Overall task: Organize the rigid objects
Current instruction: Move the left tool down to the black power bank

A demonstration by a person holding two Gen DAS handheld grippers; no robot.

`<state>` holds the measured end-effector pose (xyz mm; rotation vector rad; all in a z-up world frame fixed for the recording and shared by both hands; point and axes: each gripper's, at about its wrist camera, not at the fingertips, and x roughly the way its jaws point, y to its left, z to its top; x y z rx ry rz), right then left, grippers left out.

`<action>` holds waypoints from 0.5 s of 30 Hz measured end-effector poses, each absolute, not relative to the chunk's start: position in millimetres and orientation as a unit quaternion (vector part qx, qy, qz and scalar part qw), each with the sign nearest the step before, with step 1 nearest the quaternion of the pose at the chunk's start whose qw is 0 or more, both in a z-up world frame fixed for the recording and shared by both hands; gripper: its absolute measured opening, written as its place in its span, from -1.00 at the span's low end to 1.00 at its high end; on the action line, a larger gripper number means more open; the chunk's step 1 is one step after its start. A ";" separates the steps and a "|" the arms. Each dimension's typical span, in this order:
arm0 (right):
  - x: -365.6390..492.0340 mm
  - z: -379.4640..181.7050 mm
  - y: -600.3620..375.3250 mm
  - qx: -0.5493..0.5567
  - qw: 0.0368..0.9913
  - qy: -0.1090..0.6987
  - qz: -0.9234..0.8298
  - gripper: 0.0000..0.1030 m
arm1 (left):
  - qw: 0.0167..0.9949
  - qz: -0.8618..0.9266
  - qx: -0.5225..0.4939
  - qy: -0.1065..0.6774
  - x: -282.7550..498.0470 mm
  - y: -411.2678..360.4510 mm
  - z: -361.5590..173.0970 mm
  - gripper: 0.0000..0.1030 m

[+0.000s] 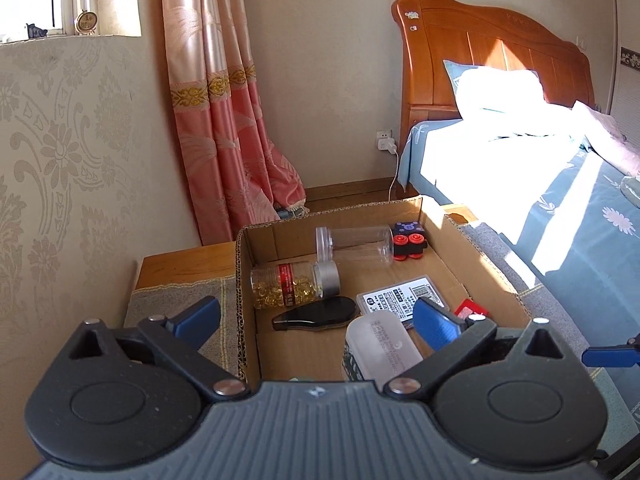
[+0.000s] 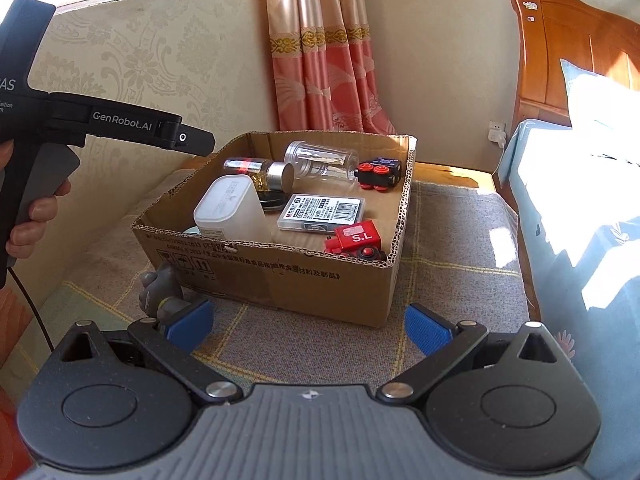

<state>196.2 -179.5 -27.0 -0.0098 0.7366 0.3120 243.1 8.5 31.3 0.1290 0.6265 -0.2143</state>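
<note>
A grey toy (image 2: 160, 292) is seen lying outside the box (image 2: 280, 276), against its near wall. The left gripper (image 1: 316, 322) is spread wide, empty, above the white tub (image 1: 380, 346) in the box. The right gripper (image 2: 308, 326) is likewise released (nothing between its pads). The box could be shoved if the toy is approached carelessly.

Left wrist camera: close over the open brown cardboard box (image 1: 440, 276), looking down into it. Right wrist camera: farther back, facing its printed side (image 2: 280, 280). Both share the box.
</note>
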 end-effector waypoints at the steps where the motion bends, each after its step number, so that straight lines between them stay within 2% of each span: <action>1: 194.5 -26.8 -178.4 -0.005 0.921 0.359 0.151 1.00 | 0.944 -0.104 0.063 0.306 238.1 9.5 32.0 0.99; 8: 183.0 -26.8 -170.0 -0.010 0.920 0.365 0.143 1.00 | 0.947 -0.075 0.070 0.303 195.4 19.0 26.1 0.99; 15: 169.3 -25.5 -164.7 -0.010 0.921 0.365 0.134 1.00 | 0.941 -0.068 0.052 0.328 161.9 30.4 -5.5 0.99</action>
